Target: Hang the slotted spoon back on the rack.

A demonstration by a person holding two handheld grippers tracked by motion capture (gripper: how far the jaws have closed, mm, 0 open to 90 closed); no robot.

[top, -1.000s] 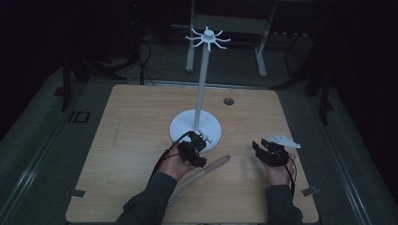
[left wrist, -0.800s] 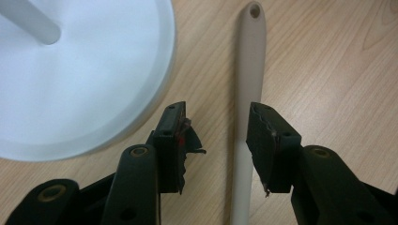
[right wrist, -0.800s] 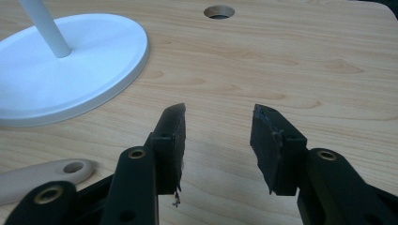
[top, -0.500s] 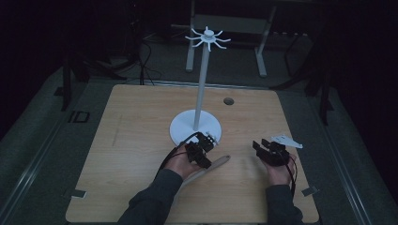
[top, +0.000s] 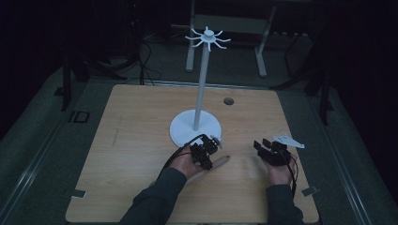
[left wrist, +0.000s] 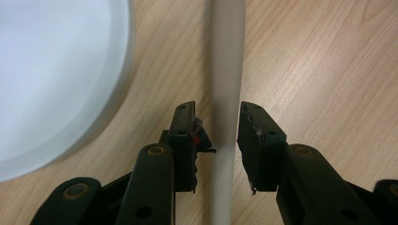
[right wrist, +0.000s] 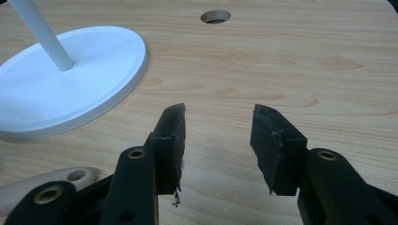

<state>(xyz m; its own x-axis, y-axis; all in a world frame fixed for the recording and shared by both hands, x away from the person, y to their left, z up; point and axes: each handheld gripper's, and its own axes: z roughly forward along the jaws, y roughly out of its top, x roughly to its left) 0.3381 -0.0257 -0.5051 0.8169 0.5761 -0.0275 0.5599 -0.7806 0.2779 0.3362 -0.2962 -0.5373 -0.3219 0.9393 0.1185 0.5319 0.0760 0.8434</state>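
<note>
Fingers [left wrist: 183, 140] straddling pale handle [left wrist: 224, 93] (no readable writing), beside white base [left wrist: 51, 79]

This is looking like a lab or test room rather than a home. A bare wooden table [top: 141, 140] with a cable hole [top: 228, 101] at one o'clock is standing on grey carpet in a darkened space. Metal frame legs [top: 263, 51] and trailing cables [top: 145, 56] are showing at twelve and eleven o'clock.

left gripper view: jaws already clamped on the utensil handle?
No, the left gripper straddles the pale handle lying on the table, with a visible gap at each jaw.
</note>
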